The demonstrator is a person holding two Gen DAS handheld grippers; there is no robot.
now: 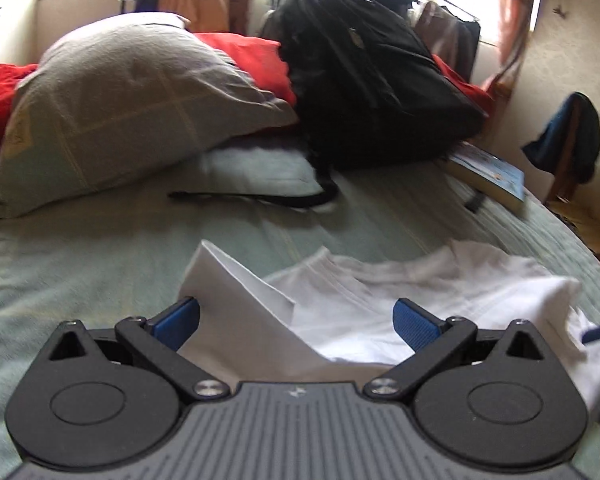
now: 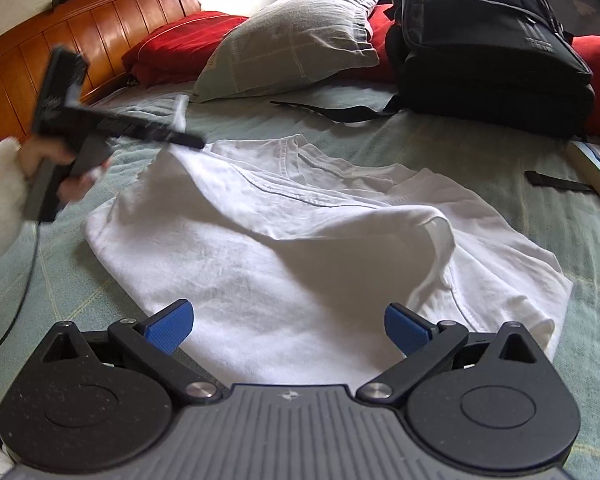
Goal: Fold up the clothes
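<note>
The wide bed under its pale green quilted cover (image 2: 500, 160) carried everything in view. At its head lay a bulky black nylon backpack (image 2: 484, 40), a grey-green checked pillow (image 2: 296, 40) and red cushions (image 2: 180, 48) against the orange wooden headboard (image 2: 80, 20); a blue-covered paperback book (image 1: 492, 172) sat near the bed's edge.

In the middle of the bed lay the white cotton T-shirt (image 2: 300, 248), partly folded, its neckline toward the pillows and its long axis running away from the right tool toward the headboard. One side was already turned over the body, leaving a loose ridge across the chest.

The right tool (image 2: 288, 326) hovered just above the shirt's near hem, blue pads spread wide with nothing between them. The shirt lay directly ahead of it and below.

The left tool (image 1: 296, 320) was also spread wide; a raised flap of white cloth stood between its pads, touching or just beside the left one, but it was not clamped. In the right wrist view that tool appeared blurred at the shirt's far left shoulder, held by the person's left hand (image 2: 56, 164) in a white fleece sleeve.

By my judgement the left tool was nearer the unfolded sleeve side, so the coming move probably turned on closing it on that upright flap and carrying it across the shirt's long axis.
</note>
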